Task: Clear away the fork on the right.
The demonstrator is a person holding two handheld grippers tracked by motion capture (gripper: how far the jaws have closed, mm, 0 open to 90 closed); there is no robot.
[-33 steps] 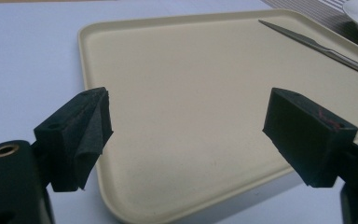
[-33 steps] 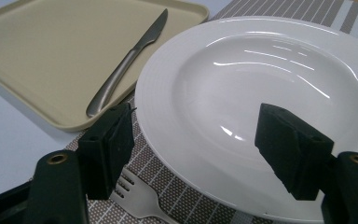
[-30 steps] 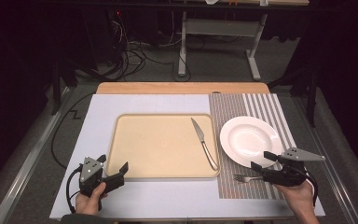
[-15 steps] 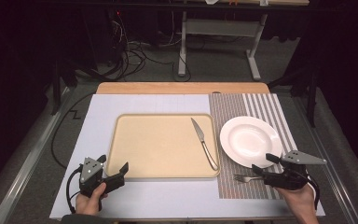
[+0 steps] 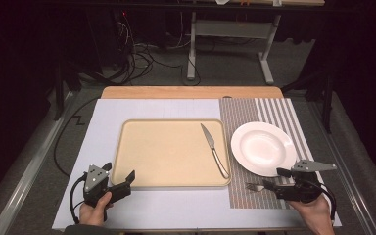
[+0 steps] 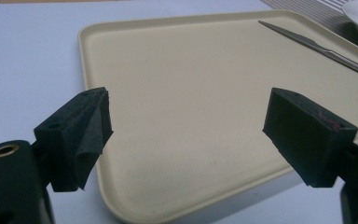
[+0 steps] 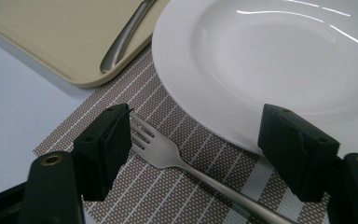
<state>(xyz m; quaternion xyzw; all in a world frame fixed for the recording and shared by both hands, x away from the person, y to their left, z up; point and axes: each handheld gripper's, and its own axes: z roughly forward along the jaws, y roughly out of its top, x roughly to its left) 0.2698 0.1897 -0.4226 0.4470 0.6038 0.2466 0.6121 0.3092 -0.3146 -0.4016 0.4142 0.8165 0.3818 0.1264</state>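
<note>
Fork (image 7: pixel 168 154) lies flat on the striped mat (image 7: pixel 168 196), just below the white plate (image 5: pixel 263 148), tines toward the tray (image 5: pixel 171 152). Right gripper (image 5: pixel 269 185) hovers over it, jaws wide, fork btwn them; prob. not touching, hard to tell. Left gripper (image 5: pixel 127 180) gapes empty at tray's near-left corner. Knife (image 5: pixel 213 150) sits on tray's plate-side edge.

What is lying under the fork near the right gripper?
The fork lies flat on the striped placemat, between the open jaws of the right gripper, just beside the white plate. Its handle end runs out of sight at the bottom of the right gripper view.
</note>
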